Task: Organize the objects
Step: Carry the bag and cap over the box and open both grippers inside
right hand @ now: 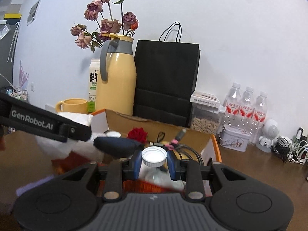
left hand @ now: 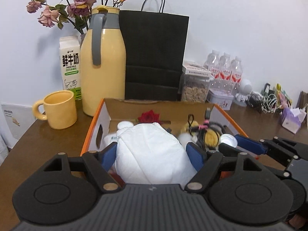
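A soft white pack (left hand: 150,154) fills the space between the blue pads of my left gripper (left hand: 152,147), which is shut on it just above the near end of the open cardboard box (left hand: 92,127) with orange edges. Inside the box lie a red rose (left hand: 148,116), a yellow plush toy (left hand: 209,136) and a dark cable (right hand: 190,150). My right gripper (right hand: 154,157) is shut on a clear bottle with a white screw cap (right hand: 154,156), held over the box. In the left wrist view that cap (left hand: 228,140) and a blue right finger (left hand: 248,143) show at the right.
Behind the box stand a yellow mug (left hand: 59,109), a milk carton (left hand: 70,67), a yellow thermos jug (left hand: 104,61), dried roses (left hand: 80,0) and a black paper bag (left hand: 154,57). To the right are a seed jar (left hand: 194,88), water bottles (left hand: 224,71), a tin (left hand: 221,98) and tangled cables (left hand: 265,102).
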### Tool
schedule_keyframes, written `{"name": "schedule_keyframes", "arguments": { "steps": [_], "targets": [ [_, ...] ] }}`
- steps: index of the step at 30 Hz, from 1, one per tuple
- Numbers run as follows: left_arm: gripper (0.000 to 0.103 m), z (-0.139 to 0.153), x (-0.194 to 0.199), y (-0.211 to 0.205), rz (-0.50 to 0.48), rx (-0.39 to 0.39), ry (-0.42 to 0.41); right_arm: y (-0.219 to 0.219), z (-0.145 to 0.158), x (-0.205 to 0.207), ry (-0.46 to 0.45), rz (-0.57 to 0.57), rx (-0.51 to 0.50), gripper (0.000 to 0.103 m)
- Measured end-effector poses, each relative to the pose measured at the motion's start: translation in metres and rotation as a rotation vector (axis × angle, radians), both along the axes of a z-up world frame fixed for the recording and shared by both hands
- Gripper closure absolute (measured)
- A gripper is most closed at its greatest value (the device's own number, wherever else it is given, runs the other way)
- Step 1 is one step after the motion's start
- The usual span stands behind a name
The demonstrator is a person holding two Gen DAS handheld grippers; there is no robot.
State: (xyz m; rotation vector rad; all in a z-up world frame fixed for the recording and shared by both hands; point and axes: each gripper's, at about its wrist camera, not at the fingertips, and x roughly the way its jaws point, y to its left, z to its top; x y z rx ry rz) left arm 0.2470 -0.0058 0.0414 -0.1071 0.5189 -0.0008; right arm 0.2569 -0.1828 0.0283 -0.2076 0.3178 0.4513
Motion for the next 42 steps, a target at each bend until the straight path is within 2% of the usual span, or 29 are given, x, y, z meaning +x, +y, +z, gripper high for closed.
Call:
{"name": "schedule_keyframes", "arguments": {
  "steps": [8,15,18,20,22,23,24,25,26,27,28,29,42],
  "targets": [
    [0.024,-0.005,0.047,0.011,-0.015,-0.027,-0.032,0.023,0.001,0.045,0.004,0.003,0.005,0.076],
    [0.025,-0.018,0.075,0.027,-0.025,-0.06,-0.005,0.025,-0.008,0.064,0.023,0.011,0.045,0.076],
    [0.024,-0.021,0.077,0.027,-0.031,-0.045,-0.006,0.023,-0.012,0.065,0.033,0.015,0.041,0.076],
    [0.023,-0.023,0.077,0.025,-0.038,-0.038,-0.006,0.022,-0.014,0.065,0.038,0.019,0.038,0.075],
    [0.014,-0.024,0.077,0.022,-0.034,-0.026,-0.011,0.023,-0.014,0.064,0.04,0.016,0.033,0.075],
    [0.01,-0.024,0.076,0.022,-0.03,-0.023,-0.017,0.022,-0.015,0.064,0.04,0.011,0.034,0.072],
    [0.0,-0.023,0.074,0.022,-0.024,-0.021,-0.028,0.022,-0.015,0.063,0.04,0.007,0.035,0.068],
    [0.0,-0.023,0.072,0.022,-0.019,-0.022,-0.046,0.021,-0.015,0.062,0.038,0.001,0.039,0.056],
    [0.0,-0.022,0.071,0.022,-0.014,-0.025,-0.056,0.019,-0.014,0.062,0.034,-0.007,0.046,0.037],
    [0.0,-0.022,0.071,0.023,-0.013,-0.028,-0.058,0.018,-0.014,0.061,0.03,-0.017,0.051,0.026],
    [0.0,-0.022,0.071,0.023,-0.011,-0.029,-0.055,0.018,-0.014,0.061,0.024,-0.027,0.056,0.008],
    [0.0,-0.022,0.072,0.023,-0.009,-0.029,-0.053,0.017,-0.014,0.061,0.019,-0.035,0.06,0.0],
    [0.0,-0.02,0.071,0.026,0.005,-0.048,-0.057,0.011,-0.012,0.063,0.033,-0.071,0.087,0.0]
  ]
}}
